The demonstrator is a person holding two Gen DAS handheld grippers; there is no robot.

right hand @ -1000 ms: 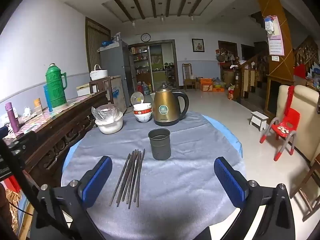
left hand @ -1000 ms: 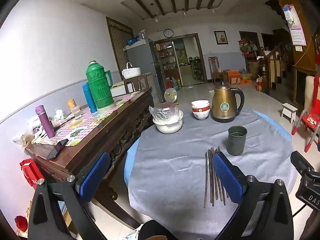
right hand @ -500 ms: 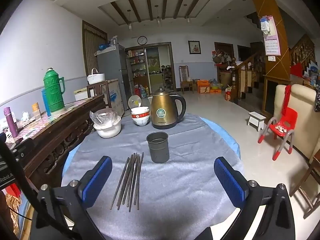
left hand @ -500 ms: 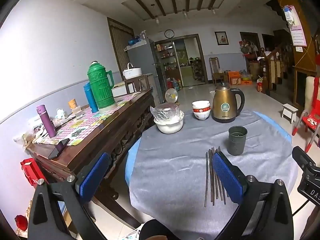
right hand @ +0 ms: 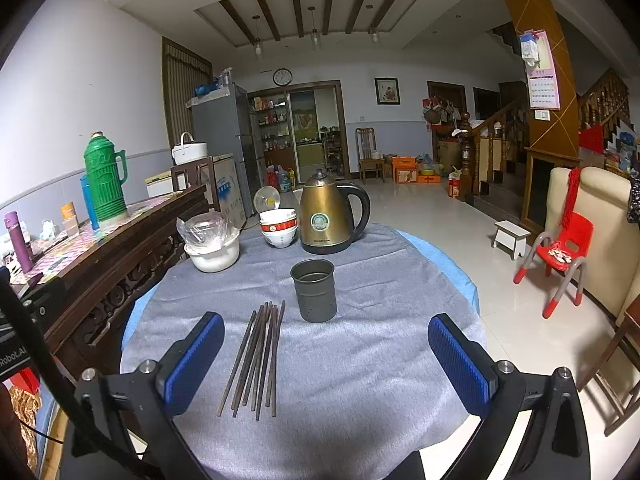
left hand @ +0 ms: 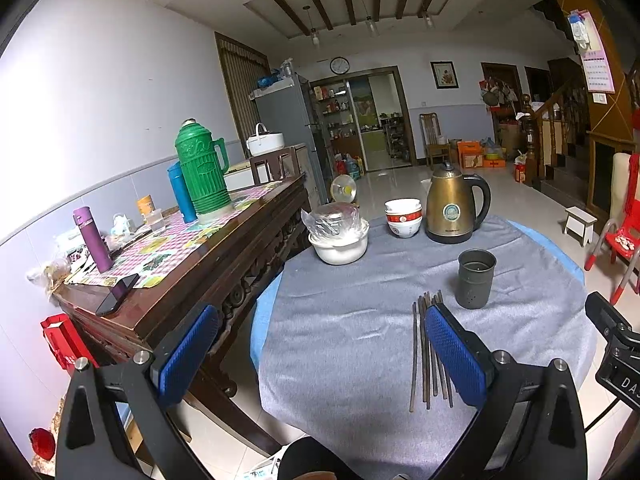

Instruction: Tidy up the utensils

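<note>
Both my left fingers point(left hand: 320, 356) and right fingers point(right hand: 326, 358) are spread wide, holding nothing, above the near edge of the grey-clothed surface point(right hand: 360, 400). Chopsticks point(right hand: 256, 356) lie in a loose flat bundle just ahead, near ends toward me. Judgement: thin, stiff, light, likely slick; they may roll or fan apart, so pinch across the bundle mid-length. The dark cup point(right hand: 314, 290) stands upright just beyond their far tips. Kettle point(right hand: 330, 216) further back.

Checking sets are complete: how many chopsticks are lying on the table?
About 8 thin dark chopsticks, lying side by side in one bundle on the grey tablecloth, just left of the dark metal cup. They overlap, so some may be hidden.
</note>
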